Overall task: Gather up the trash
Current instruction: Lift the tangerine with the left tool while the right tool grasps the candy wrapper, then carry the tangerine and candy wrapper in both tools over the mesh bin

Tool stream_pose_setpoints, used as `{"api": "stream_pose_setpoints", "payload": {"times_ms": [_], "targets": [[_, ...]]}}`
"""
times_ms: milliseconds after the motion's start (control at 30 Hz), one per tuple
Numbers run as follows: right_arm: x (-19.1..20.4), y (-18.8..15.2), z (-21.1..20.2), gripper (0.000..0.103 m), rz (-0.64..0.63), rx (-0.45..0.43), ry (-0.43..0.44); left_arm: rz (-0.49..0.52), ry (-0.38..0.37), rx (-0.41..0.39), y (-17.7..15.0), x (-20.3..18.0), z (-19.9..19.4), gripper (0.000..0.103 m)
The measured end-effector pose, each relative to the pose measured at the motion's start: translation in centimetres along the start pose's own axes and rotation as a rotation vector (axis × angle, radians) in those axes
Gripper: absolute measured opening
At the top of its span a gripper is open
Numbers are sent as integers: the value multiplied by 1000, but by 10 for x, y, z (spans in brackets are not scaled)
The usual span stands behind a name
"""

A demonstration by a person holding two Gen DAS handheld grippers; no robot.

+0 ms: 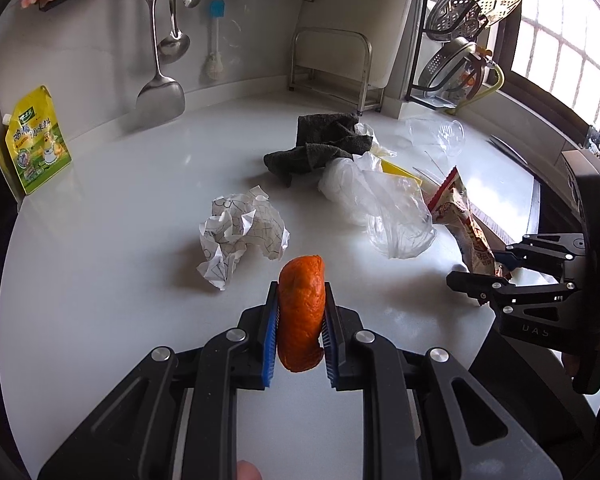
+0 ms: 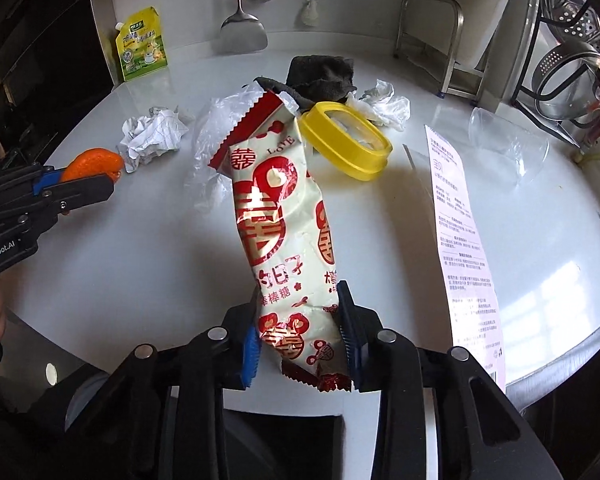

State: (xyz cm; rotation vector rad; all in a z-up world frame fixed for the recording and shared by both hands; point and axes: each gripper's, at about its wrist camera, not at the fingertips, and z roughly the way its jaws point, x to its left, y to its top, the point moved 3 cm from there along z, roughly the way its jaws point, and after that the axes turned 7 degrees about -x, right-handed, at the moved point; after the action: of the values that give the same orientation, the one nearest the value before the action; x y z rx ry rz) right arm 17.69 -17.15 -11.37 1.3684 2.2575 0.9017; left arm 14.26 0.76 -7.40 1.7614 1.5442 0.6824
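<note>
a white surface (image 1: 120, 240) is seen in both wrist views, strewn with trash. at its back edge a metal rack (image 1: 332, 64) is stood against the wall, and a steel spatula (image 1: 160, 92) and a ladle (image 1: 174, 40) are hung there; a yellow-green spouted pouch (image 1: 38, 140) is leaned upright at the far left.

a dark grey cloth (image 1: 320, 140) is bunched near the middle of the surface, with a clear plastic bag (image 1: 380, 204) crumpled in front of it and touching it. a long printed receipt (image 2: 464, 248) is laid flat on the right side, and a clear plastic cup (image 2: 508, 148) is tipped on its side beyond it. a yellow oval lid (image 2: 346, 144) is rested tilted against the pile, just beside the cloth.

a red-and-cream candy wrapper (image 2: 284, 232) is held by its lower end between the jaws of the right gripper (image 2: 300, 336), which are closed on it at a moderate width; its upper end is leaned over the plastic bag. a ball of crumpled paper (image 1: 240, 232) is left on the surface, just beyond the left gripper (image 1: 300, 320). an orange peel (image 1: 302, 316) is clamped upright between the narrow jaws of the left gripper, above the surface. a fingertip (image 1: 246, 472) is glimpsed at the bottom edge.
</note>
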Motion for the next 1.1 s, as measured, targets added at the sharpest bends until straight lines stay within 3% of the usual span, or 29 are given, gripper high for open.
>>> {"api": "stream_pose_setpoints", "payload": {"times_ms": [600, 1100], "targets": [[51, -28, -111, 32, 81, -180, -13, 52, -40, -73, -5, -16, -72, 19], [83, -124, -191, 32, 214, -239, -82, 205, -186, -89, -48, -89, -132, 19]]}}
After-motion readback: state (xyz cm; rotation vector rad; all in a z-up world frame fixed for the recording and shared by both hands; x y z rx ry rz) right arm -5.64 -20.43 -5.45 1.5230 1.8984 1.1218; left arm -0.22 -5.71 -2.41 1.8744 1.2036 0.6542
